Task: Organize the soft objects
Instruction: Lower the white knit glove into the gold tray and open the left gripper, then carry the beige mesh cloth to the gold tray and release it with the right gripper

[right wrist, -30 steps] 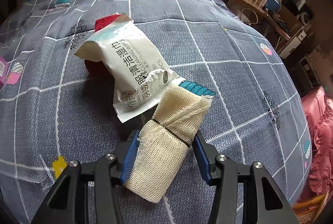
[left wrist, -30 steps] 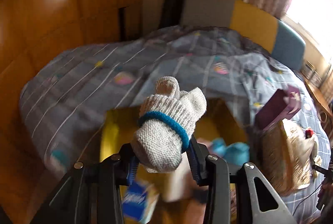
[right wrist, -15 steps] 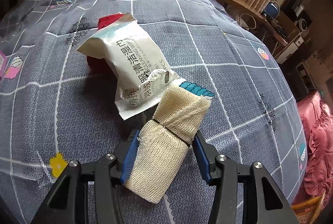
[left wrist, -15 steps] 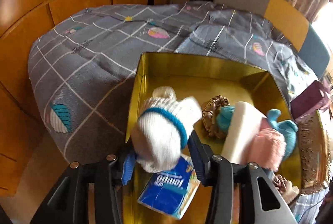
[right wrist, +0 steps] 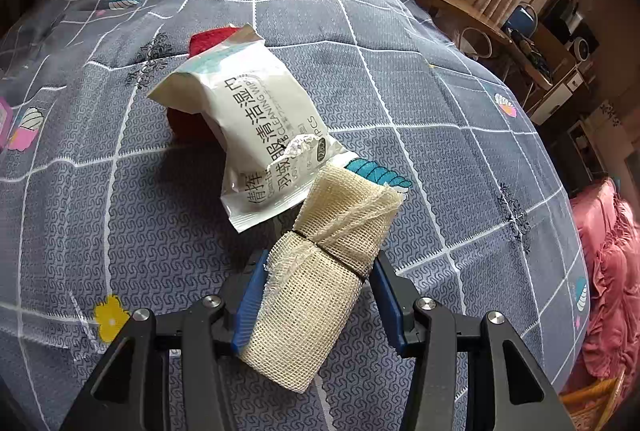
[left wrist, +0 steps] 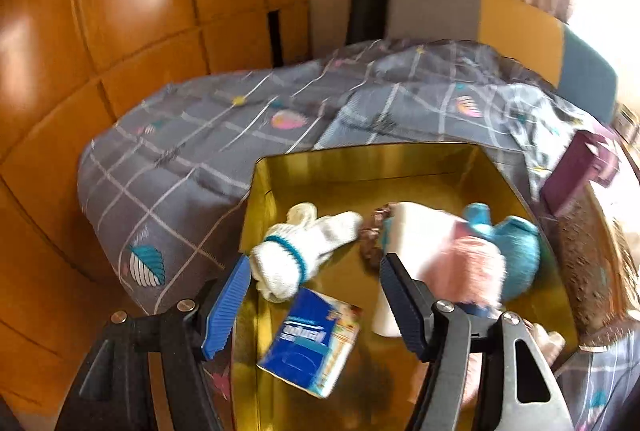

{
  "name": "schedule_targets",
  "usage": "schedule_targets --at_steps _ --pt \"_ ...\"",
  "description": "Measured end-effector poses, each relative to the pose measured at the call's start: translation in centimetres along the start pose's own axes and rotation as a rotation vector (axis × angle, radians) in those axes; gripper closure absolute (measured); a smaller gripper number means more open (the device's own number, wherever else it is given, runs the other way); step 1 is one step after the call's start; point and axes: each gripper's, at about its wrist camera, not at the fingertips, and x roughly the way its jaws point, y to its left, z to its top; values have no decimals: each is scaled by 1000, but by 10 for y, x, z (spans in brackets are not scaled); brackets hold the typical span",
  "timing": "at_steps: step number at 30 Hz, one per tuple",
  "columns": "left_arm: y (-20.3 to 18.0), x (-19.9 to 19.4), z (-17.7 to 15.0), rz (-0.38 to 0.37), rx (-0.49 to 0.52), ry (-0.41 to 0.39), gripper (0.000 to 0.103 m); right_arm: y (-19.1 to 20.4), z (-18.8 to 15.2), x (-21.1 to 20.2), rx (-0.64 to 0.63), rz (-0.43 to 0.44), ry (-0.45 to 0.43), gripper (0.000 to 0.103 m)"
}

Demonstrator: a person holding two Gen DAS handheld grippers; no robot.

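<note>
1. Left gripper (left wrist: 314, 305): jaws wide apart, holding nothing, poised above the near end of a gold box (left wrist: 360, 159).
2. Tissue pack (left wrist: 310, 341): blue, lying tilted on the box floor between the two fingers as seen from the left wrist.
3. Glove (left wrist: 298, 251): white knit with a blue cuff band, lying loose in the box by its left wall, just past the left fingertip; no pad touches it.
4. Other box contents, right of the glove: a white block (left wrist: 416, 231), a pink fluffy item (left wrist: 468, 269), a teal knit item (left wrist: 516, 251) and a brown scrunchie (left wrist: 370, 239), crowded together and blurred.
5. Box setting: it rests on a grey checked quilt (left wrist: 180, 171); a purple box (left wrist: 576, 167) stands just beyond its right far corner.
6. Right gripper (right wrist: 316, 287): jaws narrowed onto a cream mesh roll (right wrist: 324, 271), which is gripped at its lower half and juts forward above the quilt (right wrist: 460, 119).
7. Wipes pack (right wrist: 256, 135): white, printed, lying on the quilt just beyond the roll's far end.
8. Red item (right wrist: 188, 119): mostly hidden beneath the wipes pack.
</note>
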Motion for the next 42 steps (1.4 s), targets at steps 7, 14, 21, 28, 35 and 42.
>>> schedule_targets --at_steps 7,14,21,28,35,42 --pt "-31 -37 -6 -50 79 -71 35 0 0 -1 0 0 -2 52" --pt "-56 -53 -15 -109 140 -84 35 0 1 -2 3 6 -1 52" --pt "-69 -56 -21 -134 171 -71 35 -3 0 -1 14 14 -1 53" --pt "-79 -59 -25 -151 208 -71 35 -17 4 -5 84 0 -36 54" --pt "-82 -59 -28 -184 227 -64 35 -33 7 -3 163 -15 -43 54" --pt "-80 -54 -33 -202 243 -50 35 -20 23 -26 155 65 -112 54"
